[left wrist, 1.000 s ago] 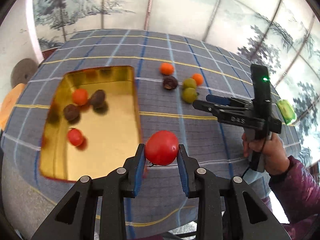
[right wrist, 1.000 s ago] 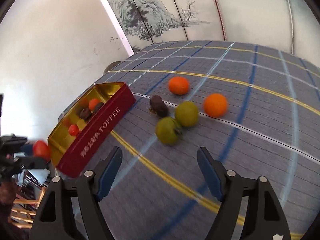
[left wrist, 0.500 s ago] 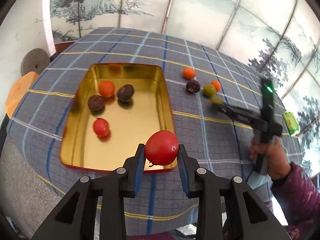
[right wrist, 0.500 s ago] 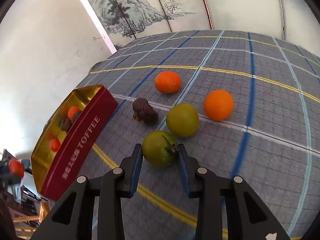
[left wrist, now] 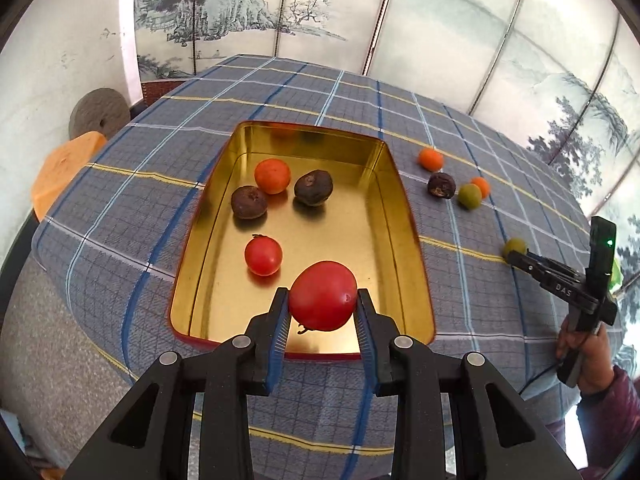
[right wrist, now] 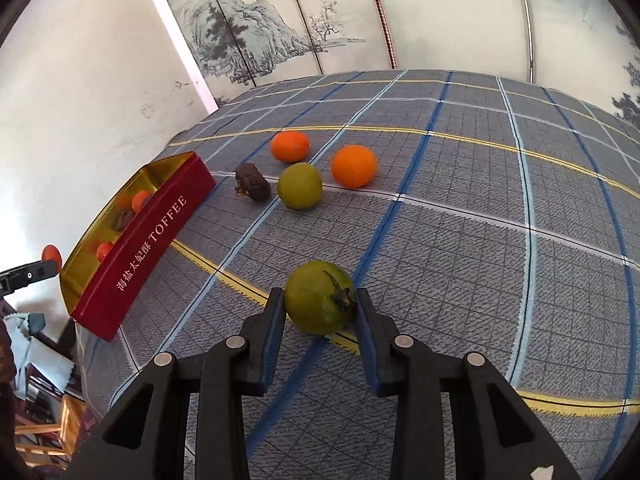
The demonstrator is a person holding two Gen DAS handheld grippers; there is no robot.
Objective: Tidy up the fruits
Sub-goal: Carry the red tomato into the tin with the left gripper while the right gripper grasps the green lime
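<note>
Left wrist view. The left tongs are clamped on a red tomato, both blue pads pressed to its flanks. Directly beyond and below the tips lies the open gold tin on the plaid-covered bench; the tin's long axis runs away from the tongs, roughly in line with them. The held tomato hangs over the tin's near end, just inside the near rim. Ahead and slightly left of the tips rests a smaller red tomato; farther ahead lie two dark brown fruits and an orange fruit. The floor directly under the tips appears bare, so a release here would probably land the fruit clear of the others. To the right, well apart from the tin, four loose fruits sit on the cloth, and the right tongs appear at the edge carrying a green fruit.

Right wrist view. The right tongs are closed on that green fruit, stem toward the right pad. The tin, red-sided and lettered TOFFEE, lies to the left and ahead, well apart. Ahead of the tips remain two orange fruits, one green and one dark. The left hand is far nearer the tin, so its drop likely comes first.
</note>
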